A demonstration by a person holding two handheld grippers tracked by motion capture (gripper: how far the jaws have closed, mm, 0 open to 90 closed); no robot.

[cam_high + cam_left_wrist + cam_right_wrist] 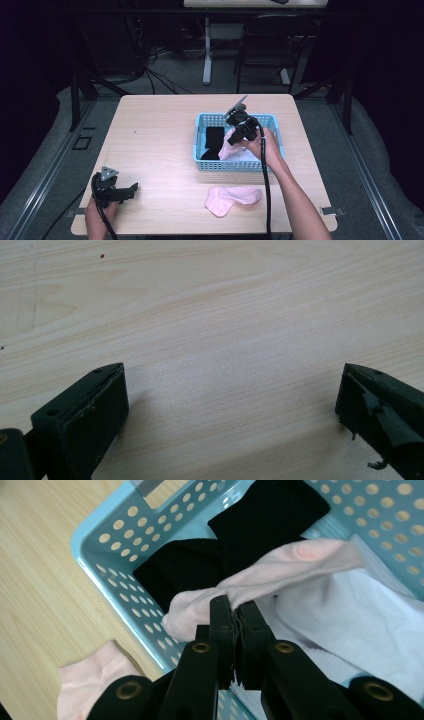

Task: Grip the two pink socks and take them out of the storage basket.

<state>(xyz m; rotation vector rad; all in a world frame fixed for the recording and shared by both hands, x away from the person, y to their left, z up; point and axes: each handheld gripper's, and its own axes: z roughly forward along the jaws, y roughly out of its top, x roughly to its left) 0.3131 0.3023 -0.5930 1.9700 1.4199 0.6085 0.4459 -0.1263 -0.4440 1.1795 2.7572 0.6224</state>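
Observation:
A light blue perforated basket (202,121) (100,555) sits right of the table's middle. My right gripper (234,141) (234,611) hangs over it, shut on a pink sock (280,567) (227,145) that it holds lifted from the pile. Under that sock lie black socks (260,520) (214,137) and a white cloth (360,620). A second pink sock (234,197) (87,677) lies flat on the table in front of the basket. At the near left corner my left gripper (131,192) (230,410) rests low over bare wood, its jaws wide open with nothing between them.
The wooden table (160,145) has free room on its left half. Beyond its far edge stand a black chair (265,47) and a white table leg (206,55) on a grey floor with cables.

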